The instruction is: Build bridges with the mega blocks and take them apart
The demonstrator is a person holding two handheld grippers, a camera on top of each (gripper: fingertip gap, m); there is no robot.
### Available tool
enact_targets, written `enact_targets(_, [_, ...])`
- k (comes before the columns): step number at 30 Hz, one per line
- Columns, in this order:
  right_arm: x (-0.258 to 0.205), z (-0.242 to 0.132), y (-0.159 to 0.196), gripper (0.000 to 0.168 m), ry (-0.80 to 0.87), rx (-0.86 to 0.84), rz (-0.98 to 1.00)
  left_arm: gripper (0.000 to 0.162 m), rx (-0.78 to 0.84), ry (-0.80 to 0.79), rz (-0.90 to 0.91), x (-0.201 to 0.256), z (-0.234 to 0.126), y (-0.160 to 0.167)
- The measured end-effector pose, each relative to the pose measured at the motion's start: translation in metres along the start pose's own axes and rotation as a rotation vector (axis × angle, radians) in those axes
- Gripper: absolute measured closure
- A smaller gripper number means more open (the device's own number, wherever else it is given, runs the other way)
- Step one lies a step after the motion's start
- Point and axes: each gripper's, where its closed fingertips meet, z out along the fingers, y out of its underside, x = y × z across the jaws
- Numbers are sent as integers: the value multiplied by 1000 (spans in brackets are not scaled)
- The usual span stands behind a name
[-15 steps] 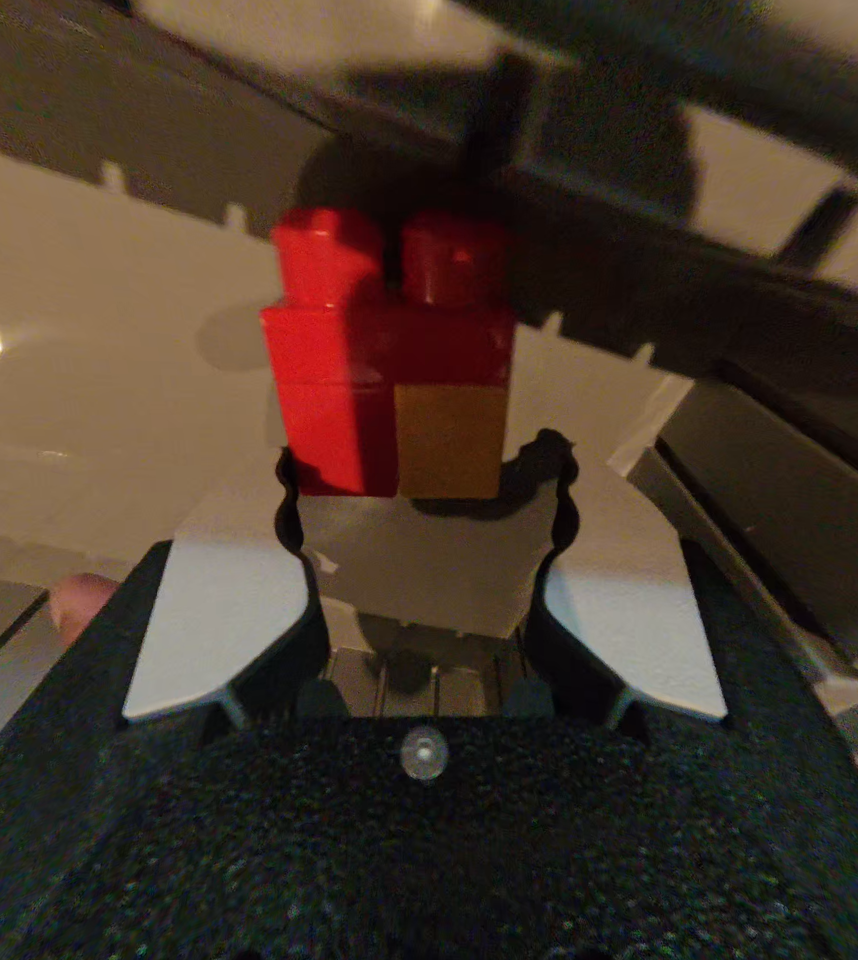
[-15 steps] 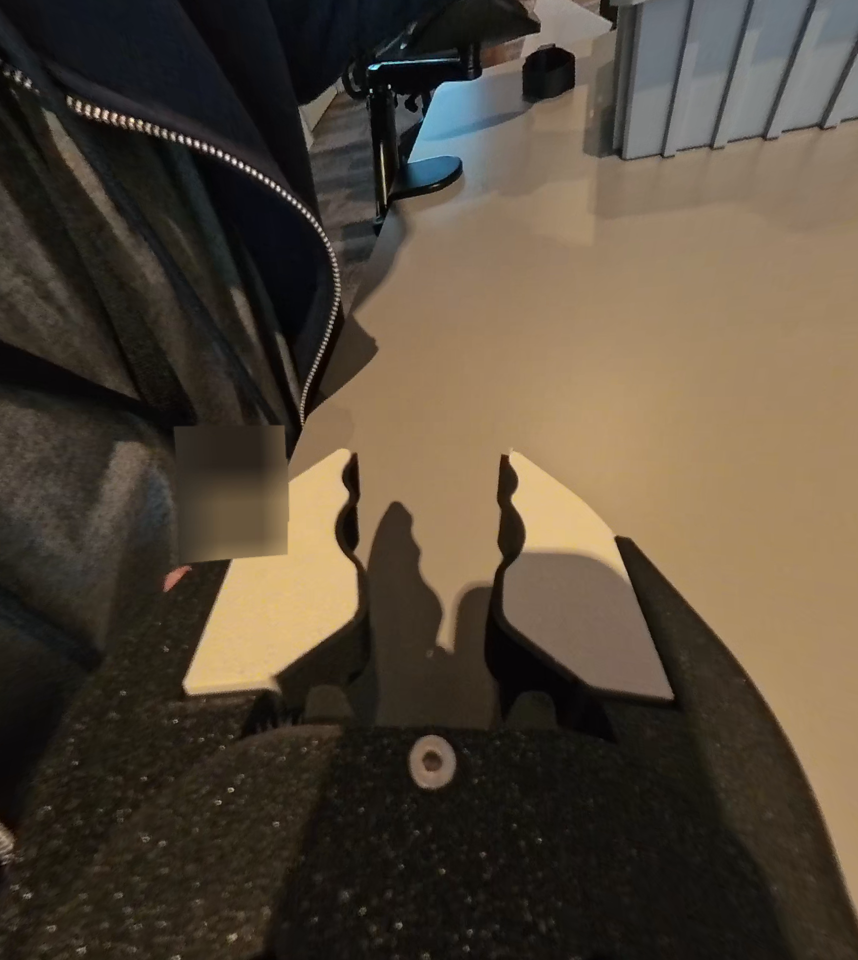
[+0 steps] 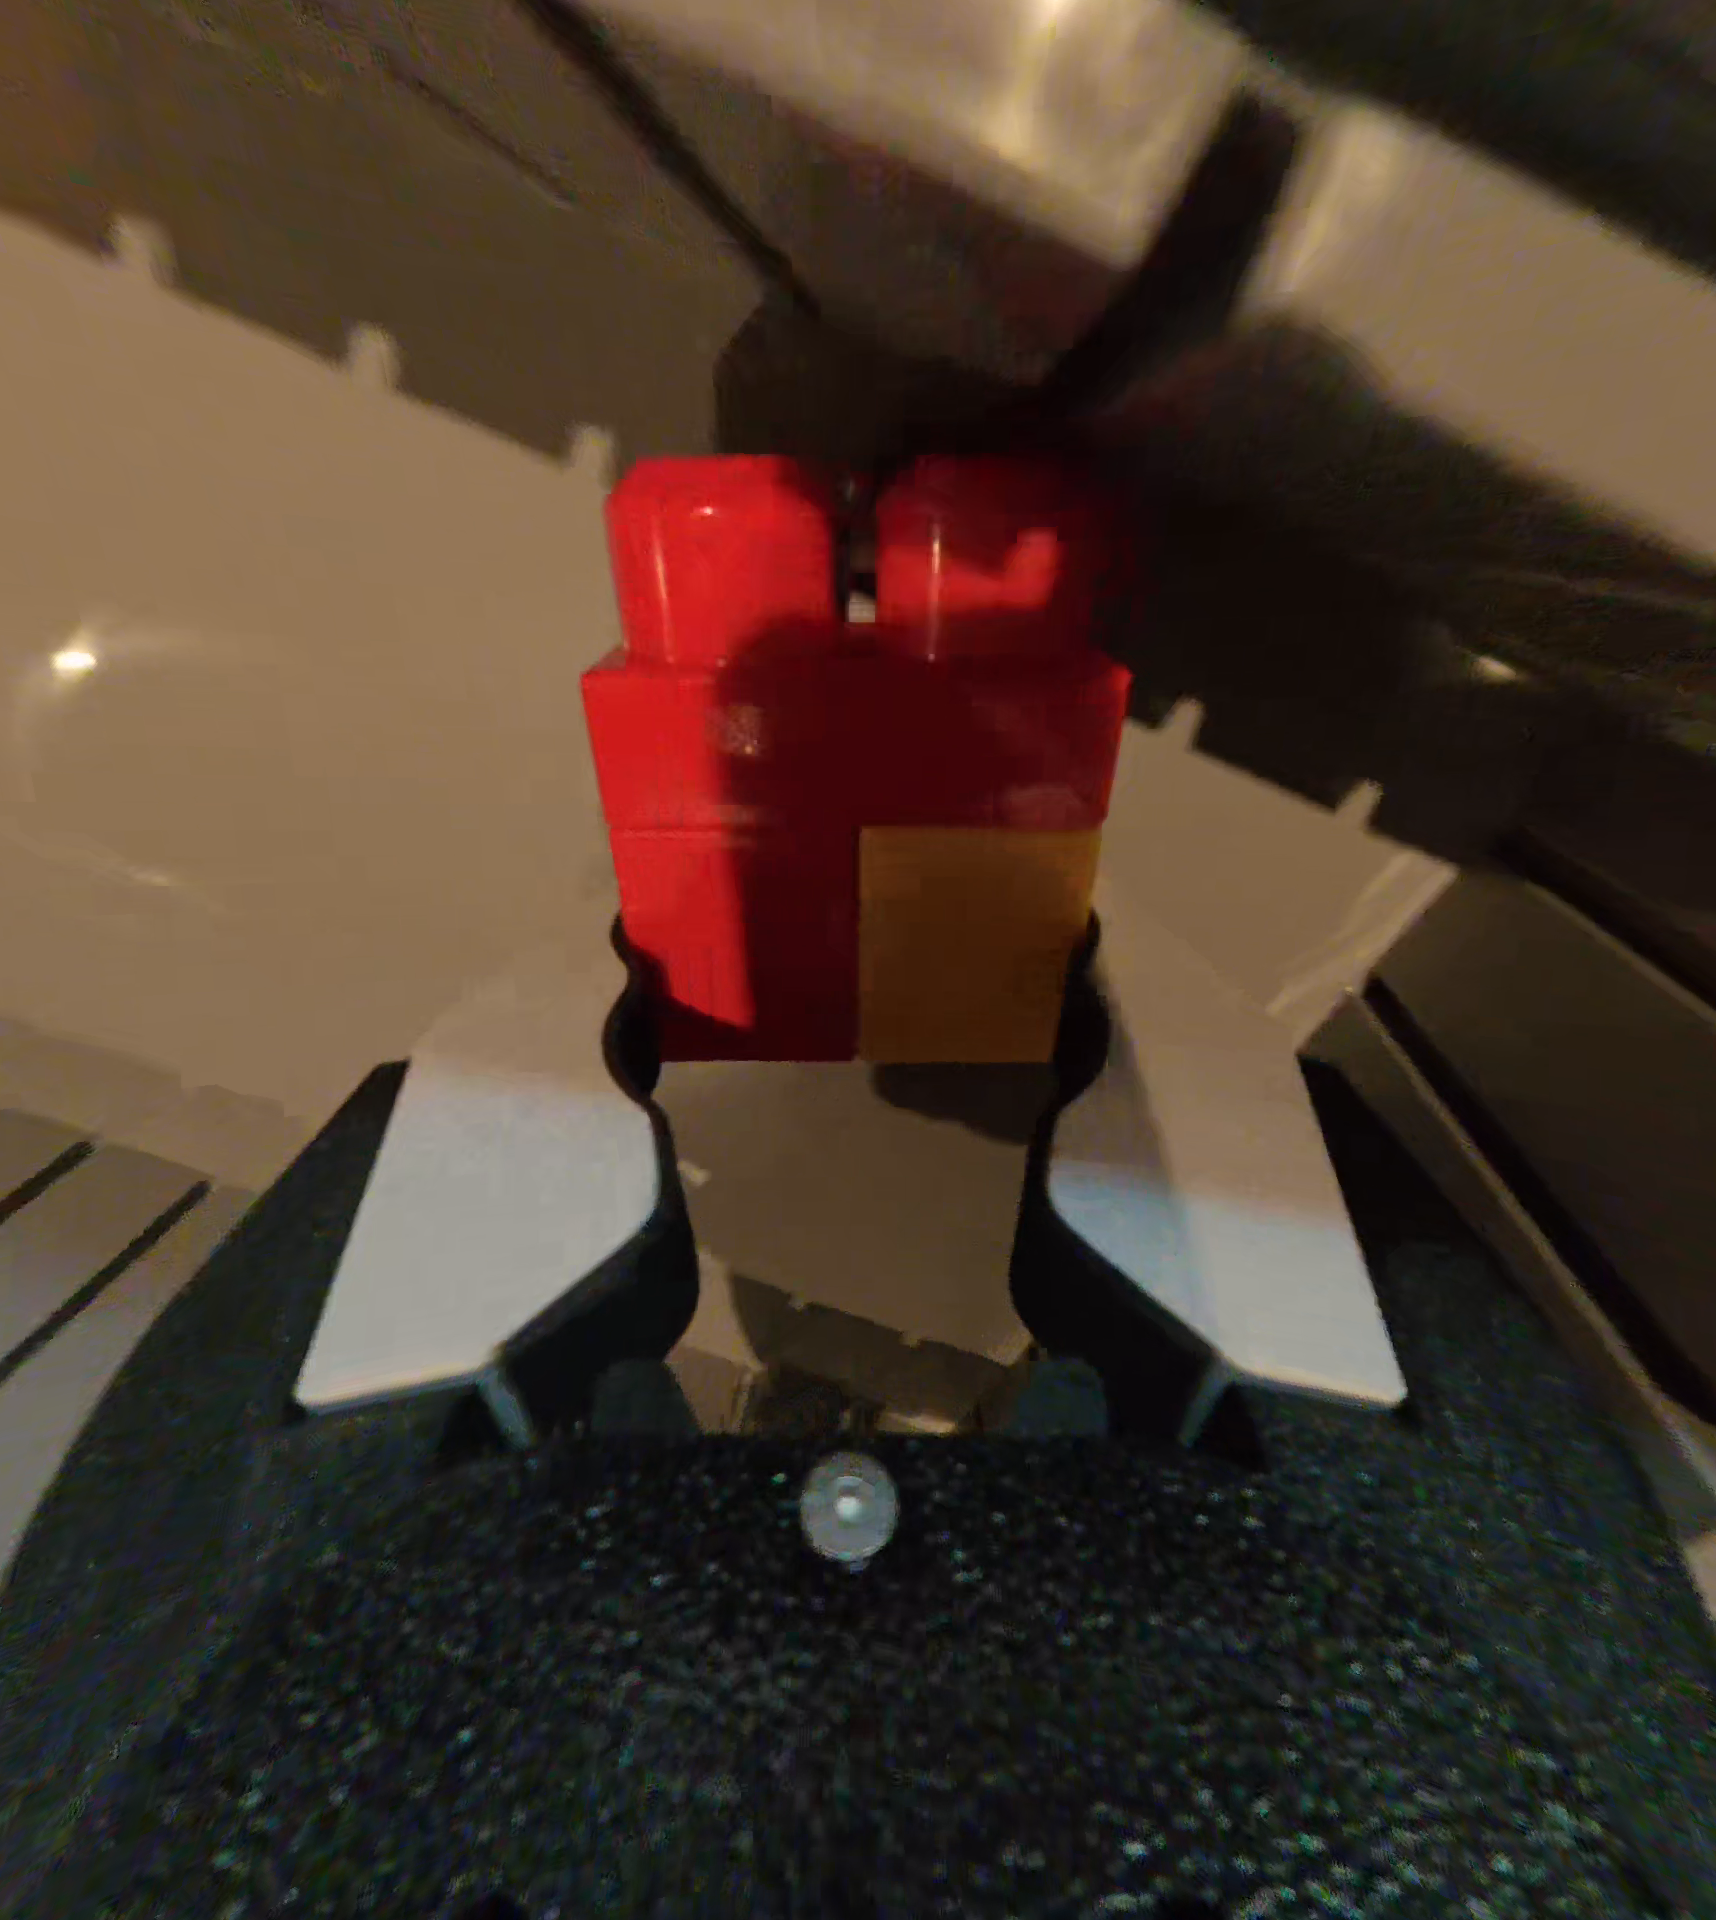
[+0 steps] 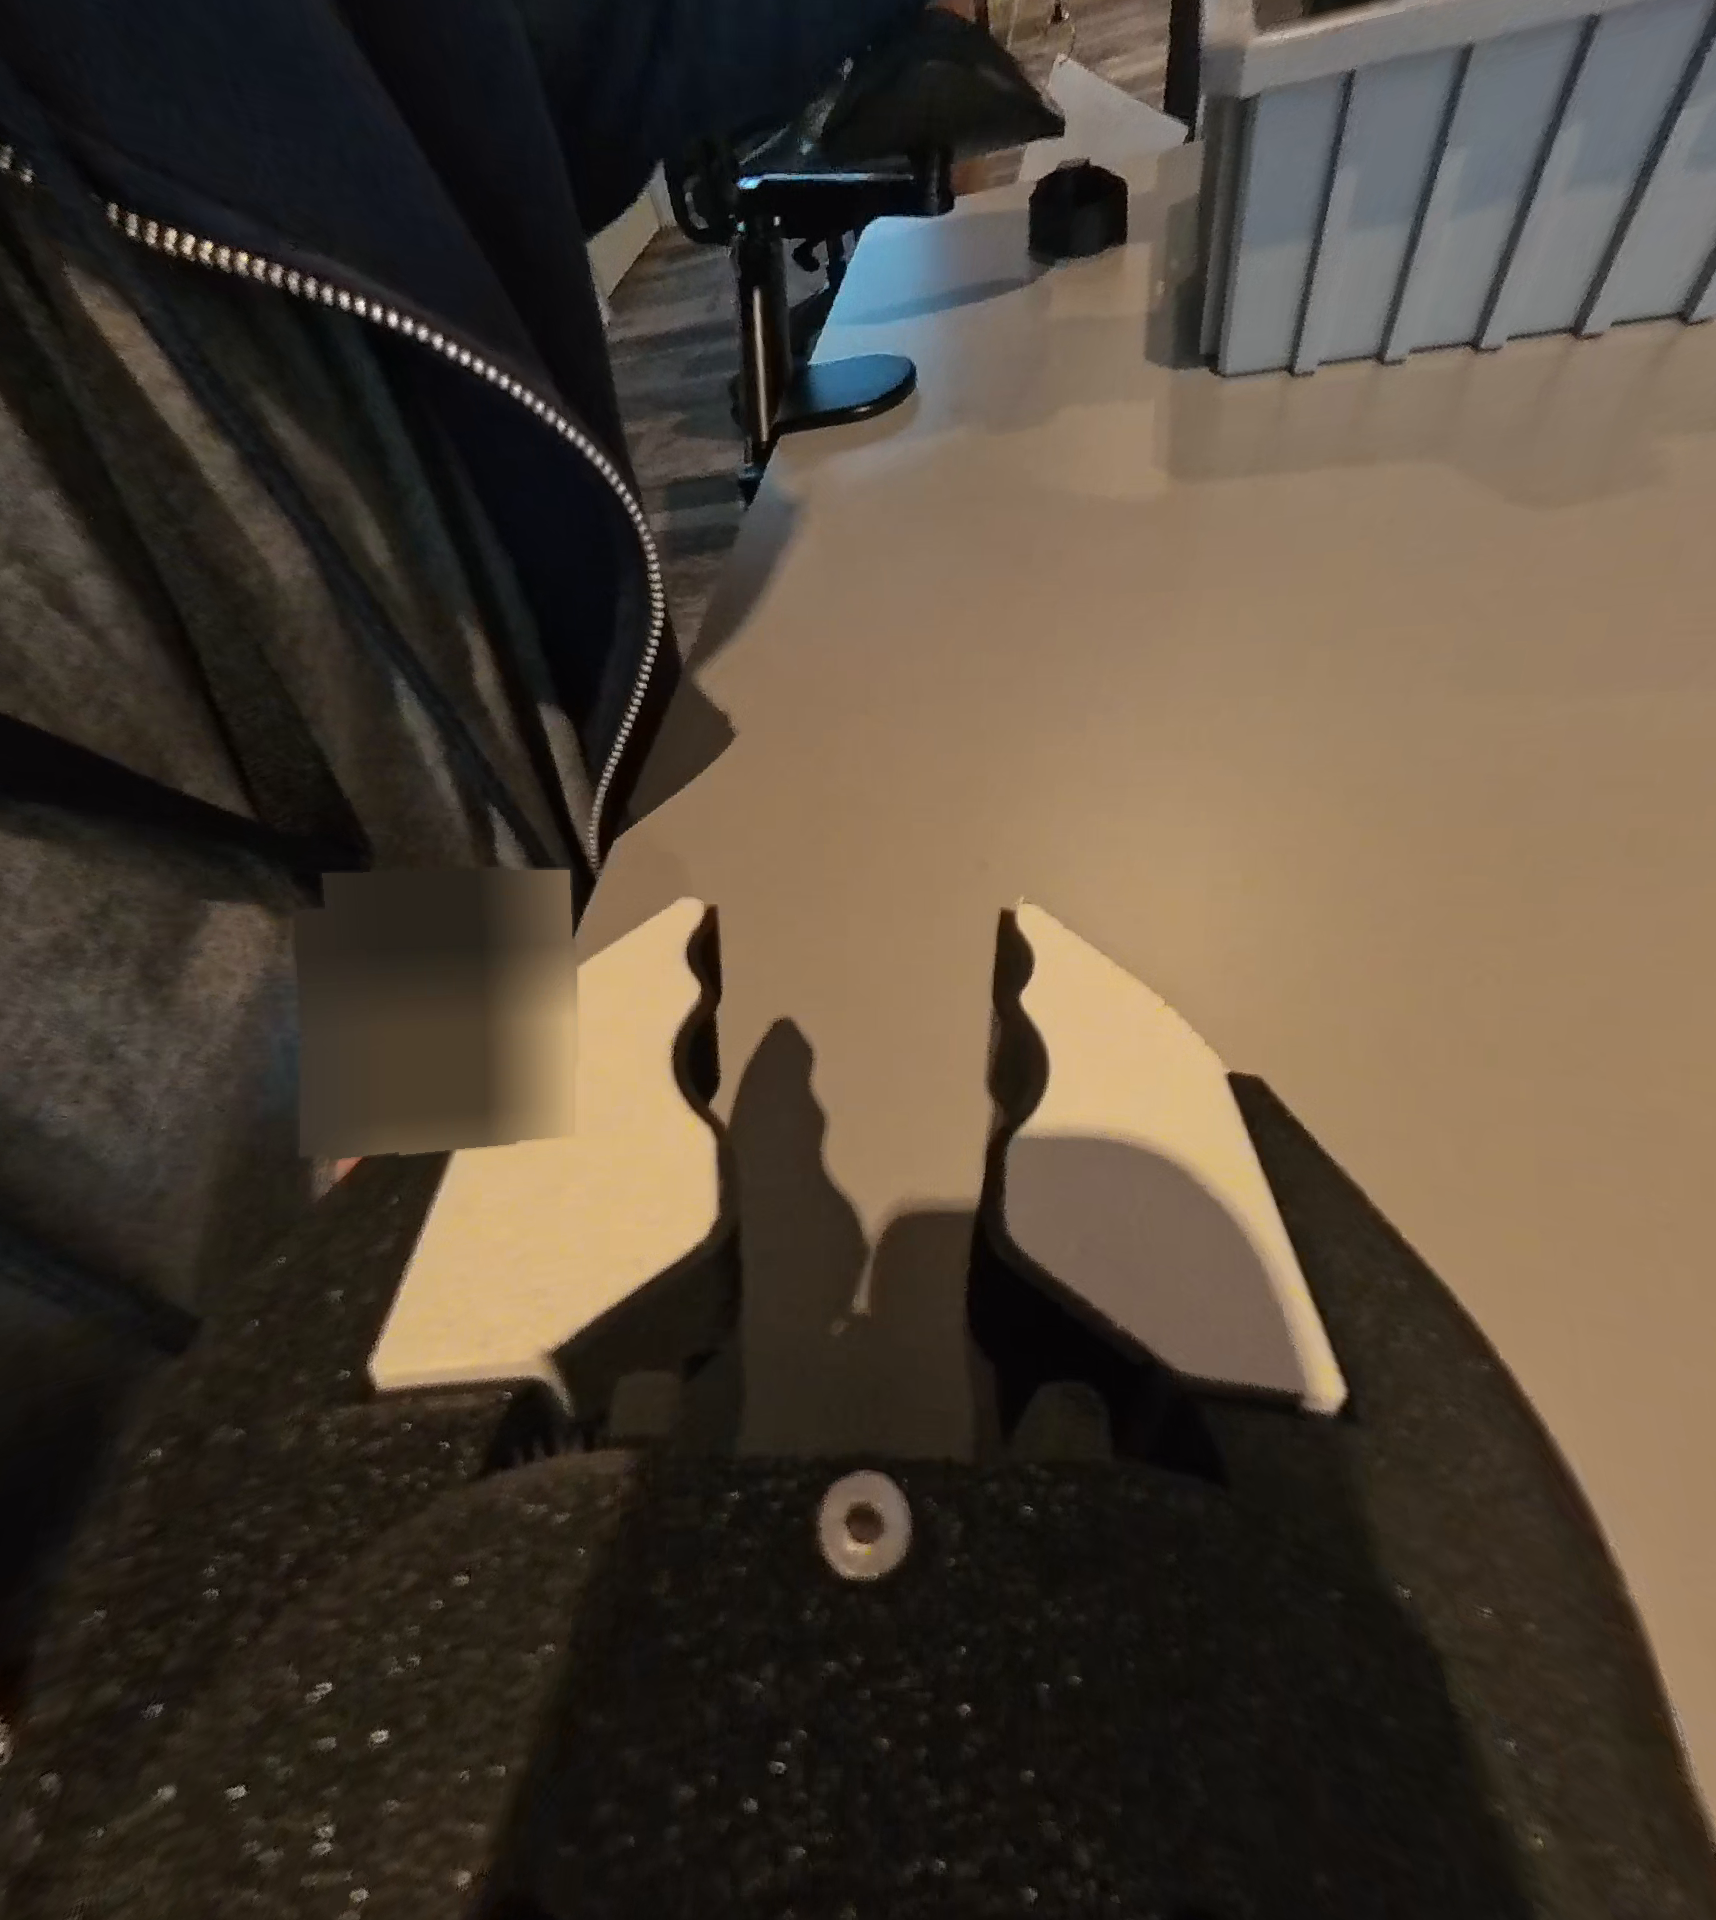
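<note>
Left gripper (image 3: 856,971): jaws spread to about the width of the block stack, one fingertip (image 3: 638,997) at each lower side of it; whether the tips press on the plastic or merely flank it cannot be told, the frame being blurred. Between the tips stands the stack — a red two-stud block (image 3: 854,717) on top, studs pointing up and away from the camera, its long axis running crosswise from finger to finger. Beneath it sit two single-width blocks side by side: a lower red block (image 3: 729,945) on the left and an orange block (image 3: 968,945) on the right, each upright. The stack stands on the pale table (image 3: 241,748), its shadow falling just right of the base. Behind and above it, grey slatted panels (image 3: 521,270) cross the view at a tilt, with dark blurred shapes at upper right. Right gripper (image 4: 856,925): jaws apart, nothing between them, hovering low over the bare beige tabletop (image 4: 1249,748) — well apart from any block in that view. To its left, a person's dark zipped jacket (image 4: 262,416); farther off, a black clamp stand (image 4: 792,312), a small black cylinder (image 4: 1077,208) and a grey slatted wall (image 4: 1508,197).
</note>
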Motion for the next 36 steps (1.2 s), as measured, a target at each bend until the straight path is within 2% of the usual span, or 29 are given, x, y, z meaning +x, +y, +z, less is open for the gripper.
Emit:
enact_targets(3, [7, -9, -7, 117, 52, 32, 0, 87, 74, -252, -76, -29, -36, -8])
enact_targets(5, [15, -17, -14, 117, 107, 55, -1, 87, 111, -445, -129, -45, -74, -16])
enact_targets(7, [29, -27, -24, 117, 181, 77, -9, 87, 169, -657, -133, -54, -121, -38])
enact_targets(9, [47, -37, -40, 117, 271, 112, -24, 87, 294, -850, -138, -54, -170, -80])
enact_targets(11, [69, -47, -59, 116, 365, 149, -31, 87, 465, -1023, -116, -44, -214, -136])
enact_targets(14, [103, -62, -87, 113, 471, 201, -65, 88, 735, -1184, -55, -15, -242, -231])
enact_targets(16, [124, -73, -99, 111, 542, 244, -106, 88, 835, -1261, -6, 2, -225, -286])
enact_targets(18, [140, -89, -97, 110, 626, 285, -128, 88, 852, -1292, 23, 11, -184, -331])
enact_targets(21, [155, -111, -75, 110, 724, 304, -116, 88, 785, -1271, 155, 29, -121, -383])
enact_targets(23, [163, -121, -58, 111, 755, 299, -94, 87, 748, -1274, 296, 48, -99, -407])
enact_targets(25, [170, -125, -46, 110, 762, 282, -62, 87, 745, -1206, 345, 62, -77, -422])
enact_targets(28, [178, -125, -35, 109, 752, 265, -28, 87, 723, -1187, 426, 74, -65, -434])
enact_targets(36, [184, -112, -22, 116, 751, 197, -9, 87, 748, -1102, 447, 79, -54, -435])
